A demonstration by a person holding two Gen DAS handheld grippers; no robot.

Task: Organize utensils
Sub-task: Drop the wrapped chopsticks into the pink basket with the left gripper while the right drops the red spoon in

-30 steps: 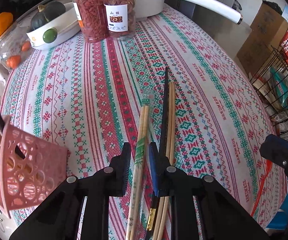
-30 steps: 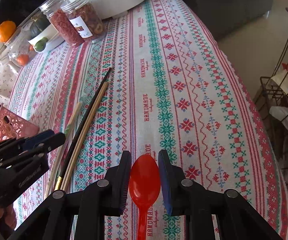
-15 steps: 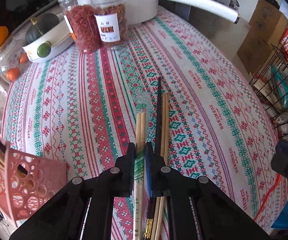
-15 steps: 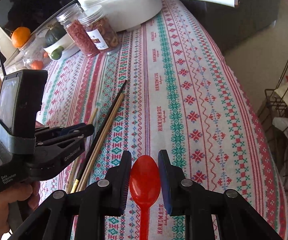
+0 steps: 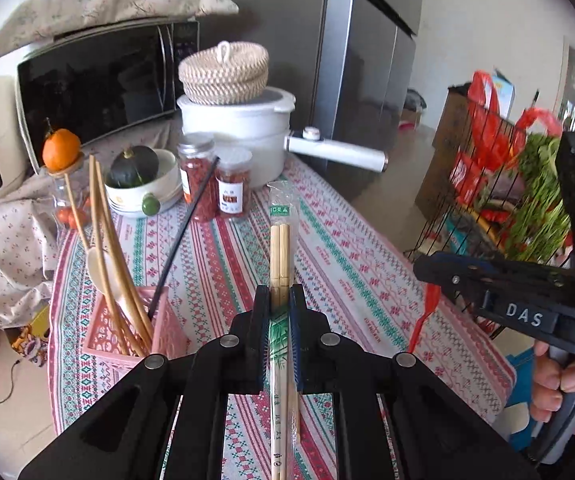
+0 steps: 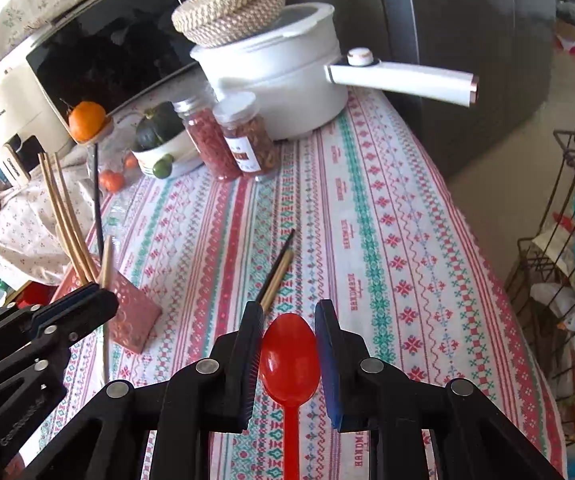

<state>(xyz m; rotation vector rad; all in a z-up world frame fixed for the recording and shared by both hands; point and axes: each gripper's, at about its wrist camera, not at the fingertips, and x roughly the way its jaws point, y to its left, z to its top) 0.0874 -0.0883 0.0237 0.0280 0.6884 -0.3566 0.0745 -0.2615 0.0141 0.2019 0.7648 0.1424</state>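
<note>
Left gripper (image 5: pixel 279 307) clamps one wrapped chopstick pair (image 5: pixel 280 236), long axis pointing far; right gripper (image 6: pixel 288 330) brackets one red spoon (image 6: pixel 290 364) (grip unclear), bowl far.

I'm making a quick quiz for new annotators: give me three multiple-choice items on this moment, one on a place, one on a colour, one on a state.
1. Where does the pink basket stand?
A. on the striped tablecloth
B. on the microwave
C. inside the white pot

2. What colour is the spoon?
A. white
B. red
C. green

3. How is the left hand-held gripper?
A. open and empty
B. shut on the wrapped chopsticks
C. shut on a jar

Key: 1 A, its base rests on the cloth; 2 B, its bowl between the right hand-held gripper fingers is red; 3 B, the wrapped chopsticks are pinched between its fingers.
</note>
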